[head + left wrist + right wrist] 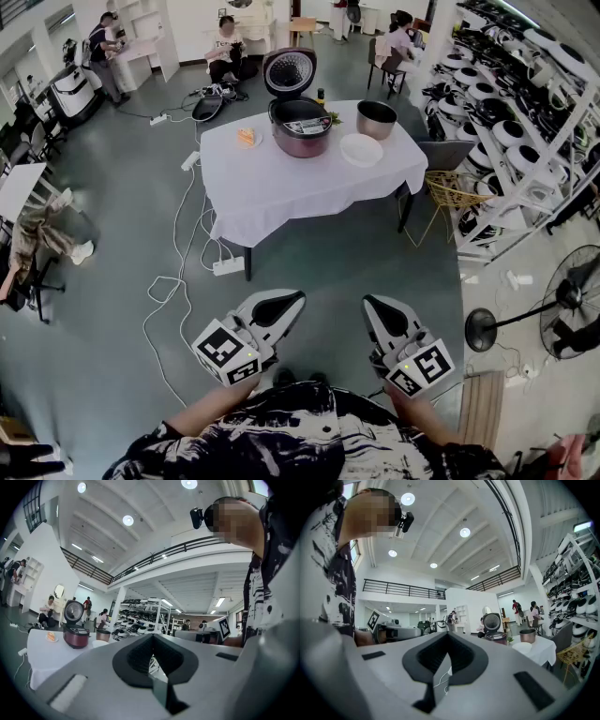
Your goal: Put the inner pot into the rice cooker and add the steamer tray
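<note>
Task not started: left tongs [292, 301] and right tongs [374, 304] both closed, empty, while inner pot [376, 119] and steamer tray [361, 150] sit on tabletop [281, 192] well ahead of them, just right of open rice cooker [301, 127], neither loaded yet.

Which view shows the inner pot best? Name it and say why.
The head view: the inner pot stands in full on the white table, seen from above. The right gripper view shows the inner pot small, side-on; the left gripper view smaller still.
</note>
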